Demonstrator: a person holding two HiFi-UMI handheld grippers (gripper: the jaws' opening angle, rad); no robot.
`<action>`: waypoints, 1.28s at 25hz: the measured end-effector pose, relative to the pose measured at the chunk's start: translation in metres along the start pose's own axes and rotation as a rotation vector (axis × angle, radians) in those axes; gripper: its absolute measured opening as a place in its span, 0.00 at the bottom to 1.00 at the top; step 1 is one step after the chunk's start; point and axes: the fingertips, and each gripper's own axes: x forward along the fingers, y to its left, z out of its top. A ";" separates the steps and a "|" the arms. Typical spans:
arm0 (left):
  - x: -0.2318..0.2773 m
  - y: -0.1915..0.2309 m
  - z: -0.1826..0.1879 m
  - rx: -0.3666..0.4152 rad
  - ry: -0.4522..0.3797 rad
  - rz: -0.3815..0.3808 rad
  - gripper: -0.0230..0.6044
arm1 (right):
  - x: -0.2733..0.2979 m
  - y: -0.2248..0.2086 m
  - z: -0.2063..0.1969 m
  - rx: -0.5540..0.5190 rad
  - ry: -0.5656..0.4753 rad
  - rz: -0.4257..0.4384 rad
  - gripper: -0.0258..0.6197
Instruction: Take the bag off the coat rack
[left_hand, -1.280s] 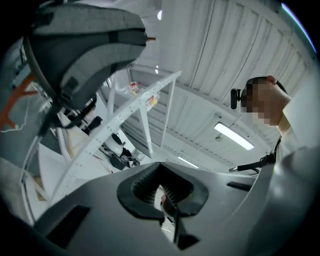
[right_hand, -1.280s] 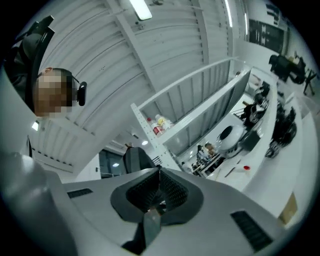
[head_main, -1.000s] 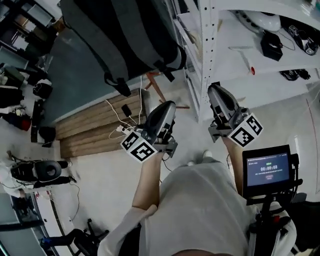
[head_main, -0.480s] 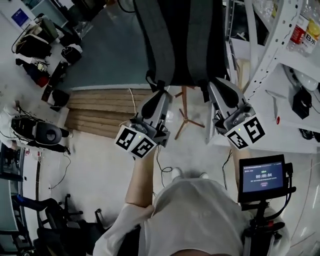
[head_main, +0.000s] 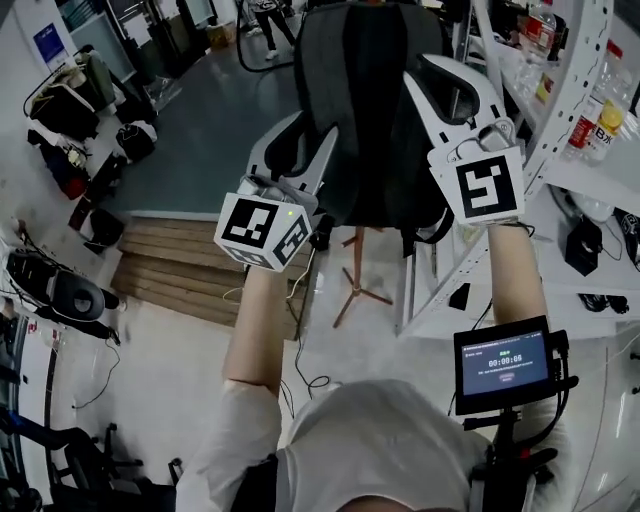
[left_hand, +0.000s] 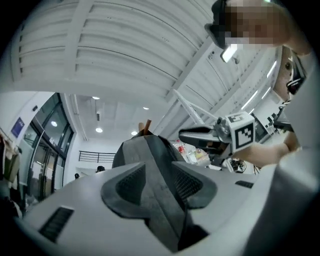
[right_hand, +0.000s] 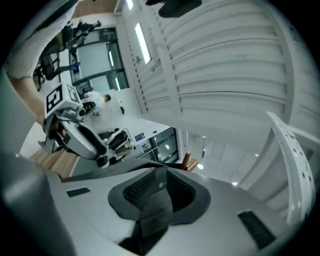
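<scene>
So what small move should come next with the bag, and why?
The left hand-held gripper has just been opening its jaws, with a bag strap between them; the right hand-held gripper also straddles a second strap, apparently unclamped. So probably close both next.

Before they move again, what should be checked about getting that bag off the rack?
1. Left gripper around left strap: ok; jaws have just been opening, strap between, unpinched.
2. Right gripper around right strap: ok, jaws open.
3. Grip on bag: not ok, neither closed.
4. Bag's hold on rack top: cannot tell.
5. Clearance from shelf: cannot tell.
</scene>
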 end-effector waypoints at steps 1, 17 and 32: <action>0.007 0.002 0.002 0.020 0.002 0.004 0.27 | 0.013 -0.012 0.007 -0.058 -0.011 -0.008 0.12; 0.044 0.012 -0.025 -0.058 0.047 -0.084 0.27 | 0.139 -0.094 -0.036 0.002 0.354 0.193 0.16; 0.022 0.043 -0.067 -0.194 0.090 0.120 0.30 | 0.154 -0.097 -0.045 0.164 0.424 0.233 0.14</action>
